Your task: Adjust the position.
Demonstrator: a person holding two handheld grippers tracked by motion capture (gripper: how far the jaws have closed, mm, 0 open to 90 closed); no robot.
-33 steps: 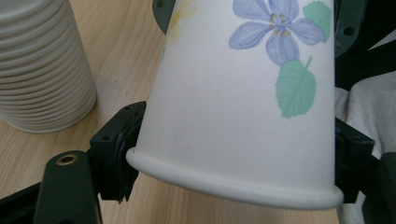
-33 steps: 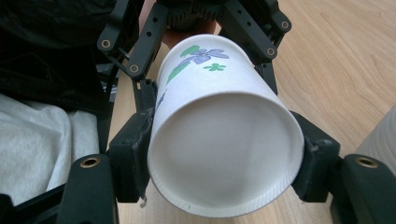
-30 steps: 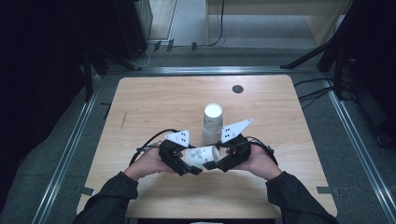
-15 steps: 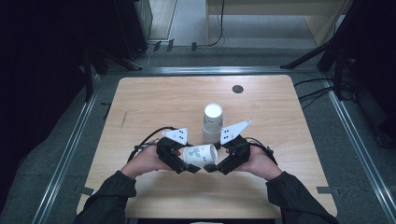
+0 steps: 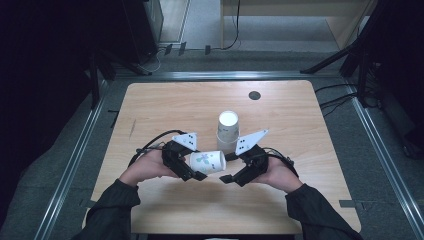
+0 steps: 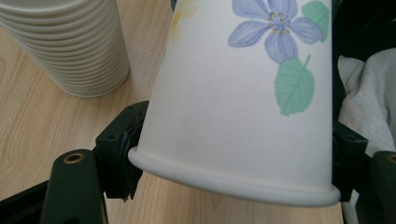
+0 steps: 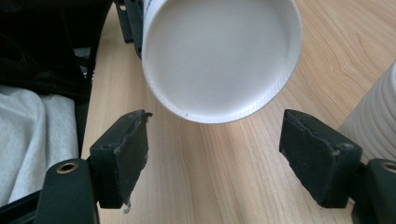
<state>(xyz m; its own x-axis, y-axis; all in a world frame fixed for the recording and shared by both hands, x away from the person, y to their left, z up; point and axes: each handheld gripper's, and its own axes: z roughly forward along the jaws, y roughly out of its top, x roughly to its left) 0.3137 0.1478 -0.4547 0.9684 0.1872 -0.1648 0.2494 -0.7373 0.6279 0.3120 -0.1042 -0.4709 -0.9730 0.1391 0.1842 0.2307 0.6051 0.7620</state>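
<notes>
A white paper cup [image 5: 207, 161] printed with a blue flower lies on its side above the table, its rim towards my left hand. My left gripper [image 5: 195, 164] is shut on the cup near that rim. In the left gripper view the cup [image 6: 243, 107] sits between both pads of the left gripper [image 6: 236, 149]. My right gripper [image 5: 227, 167] stands open just right of the cup's base and touches nothing. In the right gripper view the cup's round base [image 7: 219, 56] faces the right gripper [image 7: 222, 154], a little beyond its spread pads.
A stack of several white cups [image 5: 228, 131] stands upside down just behind the grippers, and is also seen as the stack [image 6: 65, 42] and the stack [image 7: 373, 116]. The wooden table [image 5: 165, 105] has a small dark round mark [image 5: 254, 95] at the back. Metal rails run along both sides.
The right gripper has drawn back a little from the cup's base, leaving a gap. The cup has shifted slightly left in the left gripper.
</notes>
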